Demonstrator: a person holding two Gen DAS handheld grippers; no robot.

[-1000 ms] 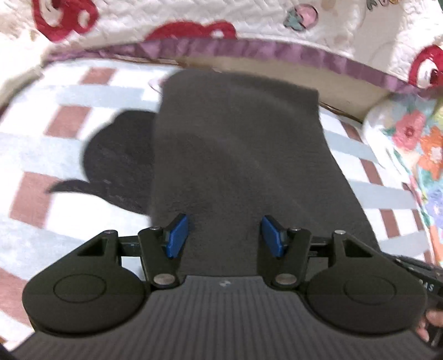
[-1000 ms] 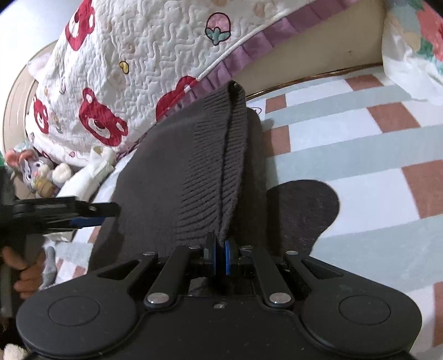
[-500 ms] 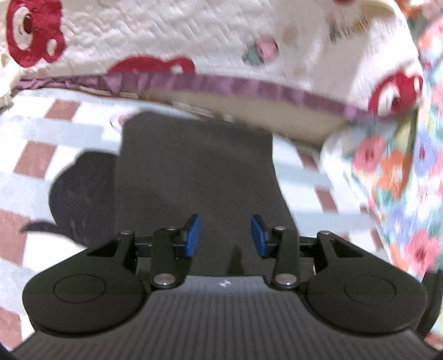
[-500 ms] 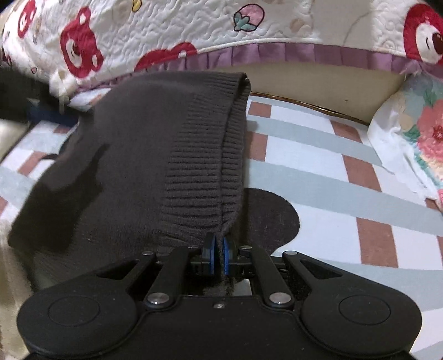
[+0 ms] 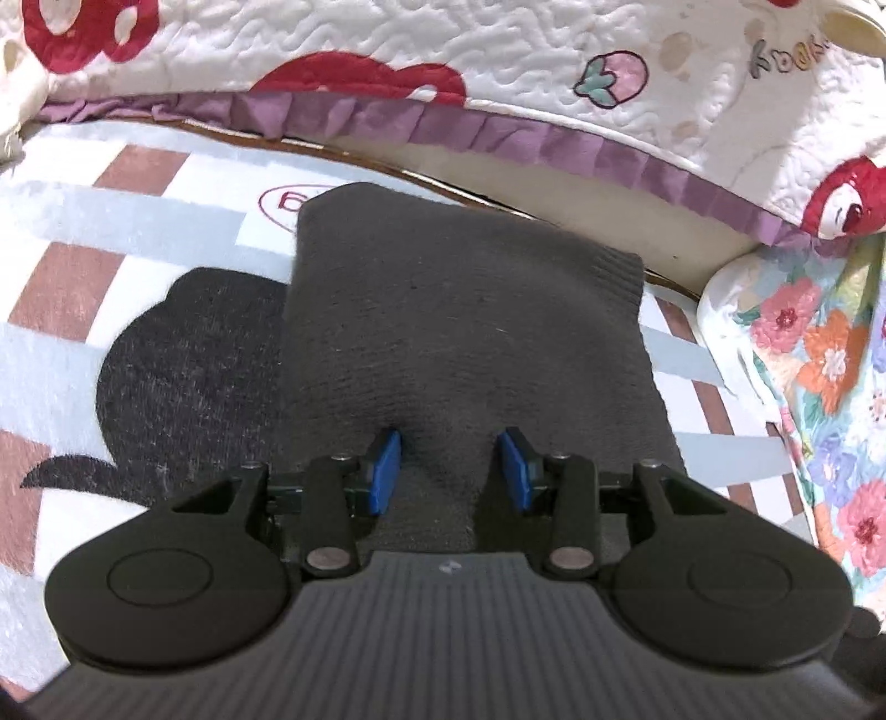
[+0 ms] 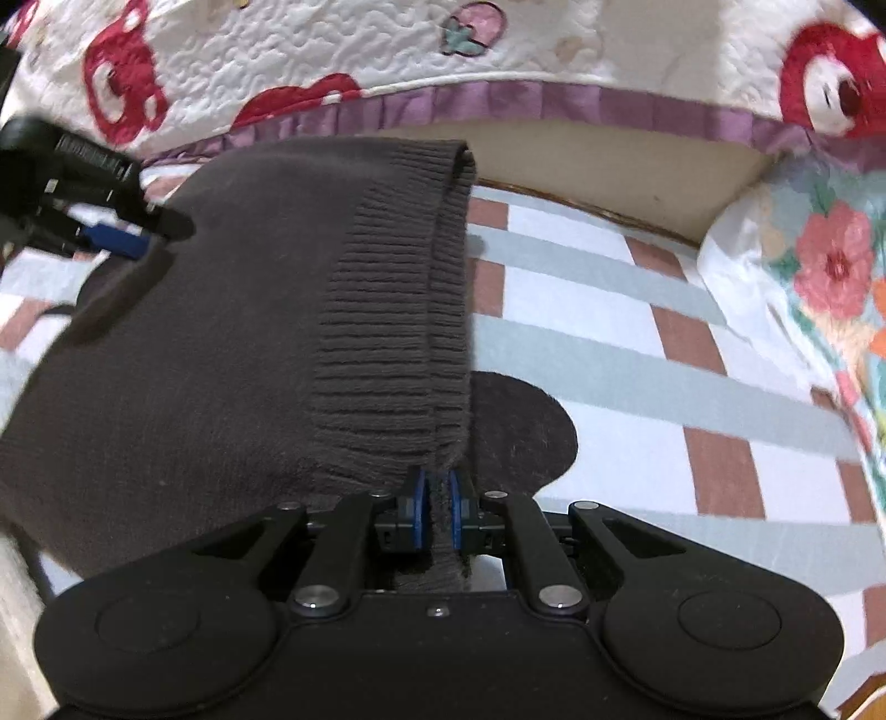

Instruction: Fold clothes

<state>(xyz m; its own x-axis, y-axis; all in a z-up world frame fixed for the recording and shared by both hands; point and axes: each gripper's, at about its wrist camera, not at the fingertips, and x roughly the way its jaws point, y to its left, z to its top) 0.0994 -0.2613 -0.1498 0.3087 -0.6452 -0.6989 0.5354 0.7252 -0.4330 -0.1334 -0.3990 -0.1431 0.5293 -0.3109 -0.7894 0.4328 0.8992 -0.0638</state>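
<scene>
One dark grey knit garment (image 5: 465,332) lies folded into a block on the striped bed blanket (image 6: 637,343), mid-fold by my reading. The right claw (image 6: 437,512) is clamped on its ribbed hem, while the left claw (image 5: 449,471) gapes wide over its near edge. Next, that hem likely needs laying flat.

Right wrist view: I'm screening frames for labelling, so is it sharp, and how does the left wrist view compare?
Right wrist view: the ribbed hem of the dark grey knitted sweater is crisp, but the white bear-print quilt and the left gripper at the edge are smeared. Left wrist view: sharper overall, with fisheye bending of the purple ruffled quilt trim.
</scene>
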